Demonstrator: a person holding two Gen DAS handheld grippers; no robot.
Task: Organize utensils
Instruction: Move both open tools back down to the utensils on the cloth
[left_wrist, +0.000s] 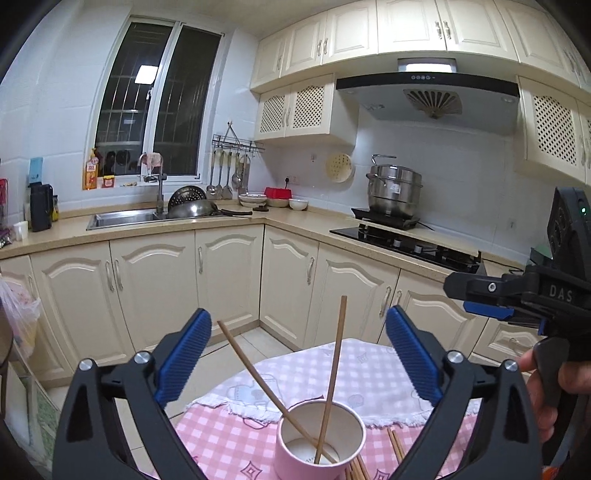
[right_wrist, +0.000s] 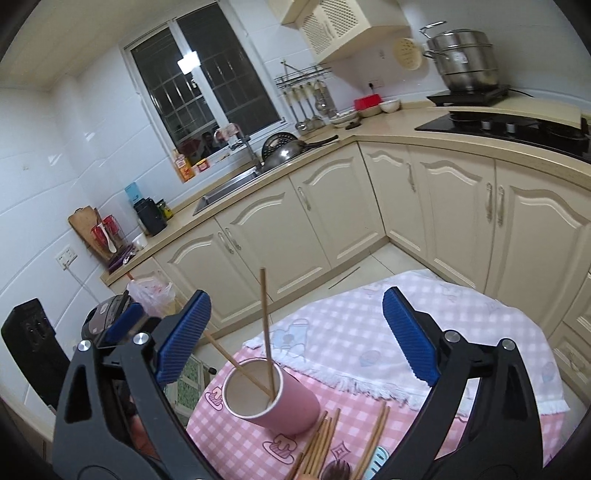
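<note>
- Standing in the pink cup (left_wrist: 320, 439): two chopsticks (left_wrist: 334, 373).
- Left gripper (left_wrist: 298, 363) jaws apart, empty.
- Right gripper (right_wrist: 295, 338) jaws apart, empty.
- More chopsticks (right_wrist: 321, 443) lie on the surface (right_wrist: 369, 417).

The desk (right_wrist: 236, 424) wears a pink checked cloth. On it lie a white fringed towel (right_wrist: 369, 354), a pink cup (right_wrist: 291, 410) and loose chopsticks (right_wrist: 321, 443).

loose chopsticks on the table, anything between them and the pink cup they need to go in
Nothing visible blocks the way. The loose chopsticks lie on the checked tablecloth right beside the pink cup, whose mouth is open apart from two chopsticks already leaning inside. Both the right gripper and left gripper are open and empty.
</note>
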